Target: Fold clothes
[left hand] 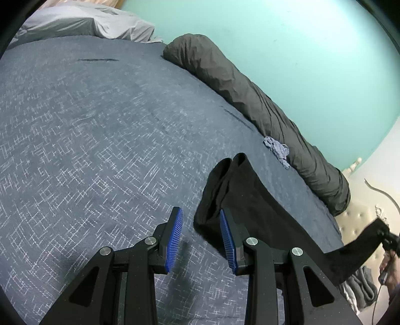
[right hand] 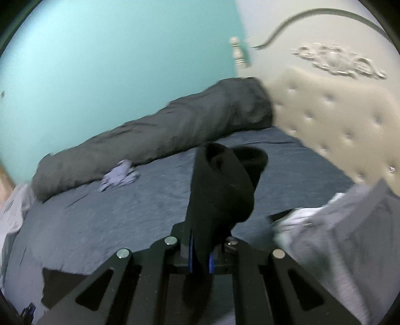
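A black garment [left hand: 250,195] lies partly on the blue-grey bedspread [left hand: 87,150] and stretches up to the right, where my right gripper [left hand: 386,238] holds its far end off the bed. In the right wrist view that gripper [right hand: 200,257] is shut on the black garment [right hand: 220,185], which bunches up in a thick fold over the fingers. My left gripper [left hand: 200,212] hovers over the bed, open, with nothing between its blue pads [left hand: 175,240]. Its right finger stands beside the garment's near fold.
A long dark grey rolled cover [left hand: 250,100] lies along the teal wall, a small crumpled blue cloth [left hand: 277,150] beside it. Pale grey bedding [left hand: 87,22] is at the far left. A cream tufted headboard [right hand: 337,117] and a pile of grey and white clothes [right hand: 337,237] are at right.
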